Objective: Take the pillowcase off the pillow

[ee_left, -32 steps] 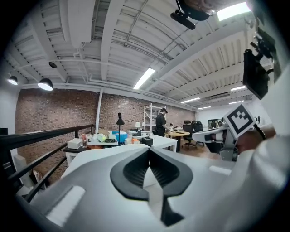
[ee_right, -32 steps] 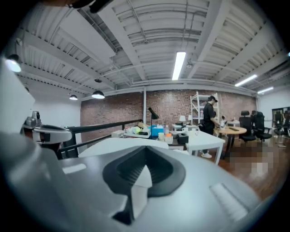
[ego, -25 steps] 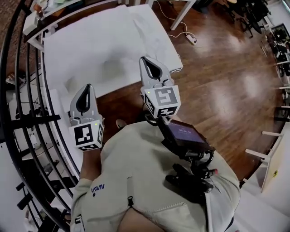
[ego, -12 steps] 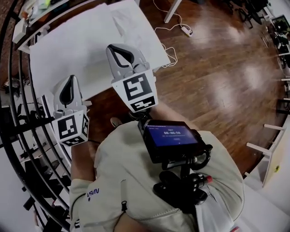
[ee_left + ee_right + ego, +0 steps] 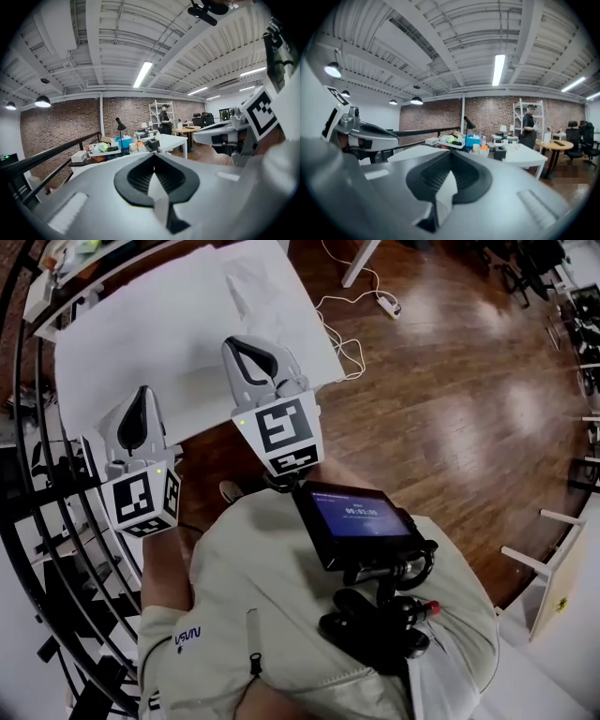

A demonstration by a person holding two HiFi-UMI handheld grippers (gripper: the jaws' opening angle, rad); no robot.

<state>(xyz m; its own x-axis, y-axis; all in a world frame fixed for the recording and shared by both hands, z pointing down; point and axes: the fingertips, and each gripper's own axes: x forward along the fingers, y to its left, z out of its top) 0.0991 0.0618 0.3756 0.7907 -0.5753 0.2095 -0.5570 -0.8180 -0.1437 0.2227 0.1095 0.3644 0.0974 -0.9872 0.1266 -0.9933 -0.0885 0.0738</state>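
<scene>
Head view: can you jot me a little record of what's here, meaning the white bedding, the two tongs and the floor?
Bedding: white bedding, lying flat
Left side: left tongs shut, nothing between them
Right side: right tongs shut, nothing between them
Contact: neither touches the bedding
Floor: wooden floor, power strip with white cable

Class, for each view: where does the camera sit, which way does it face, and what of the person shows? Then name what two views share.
Head view: on the person's head, facing steeply down at a white surface and wood floor; torso, left gripper and right gripper show.
Left gripper view: rides that gripper, facing roughly level along its shut jaws; right gripper at right.
Right gripper view: likewise; left gripper at left.
Both share the brick wall.
</scene>
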